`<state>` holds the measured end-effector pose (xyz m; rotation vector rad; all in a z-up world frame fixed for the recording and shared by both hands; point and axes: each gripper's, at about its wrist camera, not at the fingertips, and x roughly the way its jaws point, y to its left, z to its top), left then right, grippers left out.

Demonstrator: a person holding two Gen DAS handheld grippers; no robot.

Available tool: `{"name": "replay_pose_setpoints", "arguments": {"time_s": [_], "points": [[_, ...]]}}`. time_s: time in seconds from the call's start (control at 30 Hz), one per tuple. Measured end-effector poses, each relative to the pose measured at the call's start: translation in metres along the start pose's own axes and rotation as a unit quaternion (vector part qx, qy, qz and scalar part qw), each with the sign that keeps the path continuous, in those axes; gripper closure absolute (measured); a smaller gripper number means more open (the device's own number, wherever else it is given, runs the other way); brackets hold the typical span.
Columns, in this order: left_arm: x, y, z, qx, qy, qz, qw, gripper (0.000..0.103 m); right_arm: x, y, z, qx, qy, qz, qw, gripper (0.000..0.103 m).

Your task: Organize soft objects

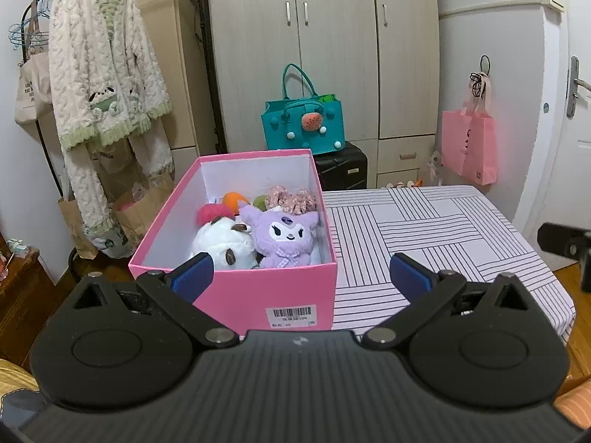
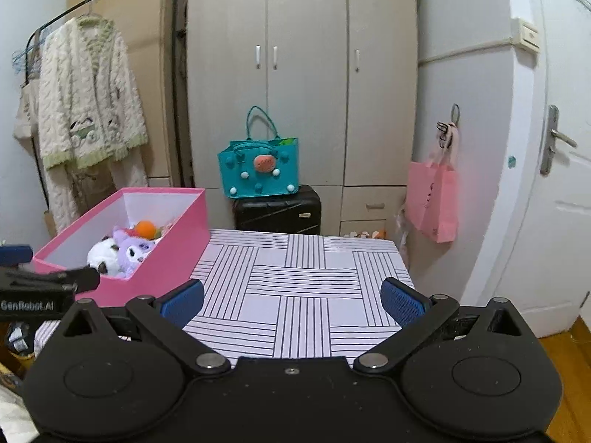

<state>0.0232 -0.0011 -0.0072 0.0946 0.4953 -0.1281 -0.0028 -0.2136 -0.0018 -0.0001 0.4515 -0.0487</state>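
The left gripper (image 1: 301,275) is spread wide and holds nothing, positioned just short of the pink box (image 1: 236,295). The right gripper (image 2: 293,301) is likewise released and empty, over the striped tablecloth (image 2: 306,288). The box stands on the table's left side and contains the purple plush (image 1: 284,238), white plush (image 1: 221,245), an orange toy (image 1: 235,199) and a floral scrunchie (image 1: 291,199).

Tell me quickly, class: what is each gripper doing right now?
Left gripper: open, holding nothing, in front of the pink box.
Right gripper: open, holding nothing, above the striped tablecloth.
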Motion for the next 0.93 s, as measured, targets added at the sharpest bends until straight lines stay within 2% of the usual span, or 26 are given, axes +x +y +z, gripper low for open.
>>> {"name": "replay_pose_setpoints", "arguments": {"time_s": [0.13,0.93], "points": [[-0.0007,-0.0011,-0.0009,0.001,-0.001,-0.001,1.0,0.0,0.0017,-0.007,0.0009,0.012,0.008,0.005,1.0,0.0],[-0.0004,0.0004,-0.0056,-0.006,0.003,-0.009,0.9999,0.0,-0.0034,0.0015,-0.0039,-0.012,0.001,-0.002,1.0,0.0]]}}
